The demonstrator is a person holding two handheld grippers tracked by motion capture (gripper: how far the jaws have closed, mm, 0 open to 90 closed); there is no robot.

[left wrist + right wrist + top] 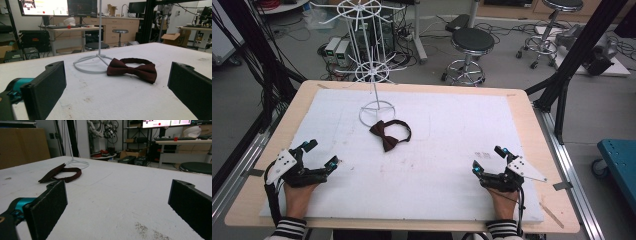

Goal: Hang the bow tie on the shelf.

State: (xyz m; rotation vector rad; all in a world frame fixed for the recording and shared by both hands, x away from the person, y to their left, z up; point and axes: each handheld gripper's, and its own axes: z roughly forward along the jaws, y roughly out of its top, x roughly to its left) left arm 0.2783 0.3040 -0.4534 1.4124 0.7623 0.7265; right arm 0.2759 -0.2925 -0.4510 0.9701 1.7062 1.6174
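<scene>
Resting both grippers, left and right, at the near edge with jaws spread and empty, I see the bow tie mid-table, touching the rack base, probably. Next: reach, pinch it.

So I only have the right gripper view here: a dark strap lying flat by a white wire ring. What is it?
Observer: A dark red bow tie, its knot and both wings plain in the left gripper view.
Operator: And the wire ring?
Observer: It's the base of a white wire rack, with two spoked tiers up a thin pole in the high view.
Operator: Where are the tools?
Observer: The left tool and right tool rest near the front corners of the table, both open and empty, well apart from the bow tie.
</scene>
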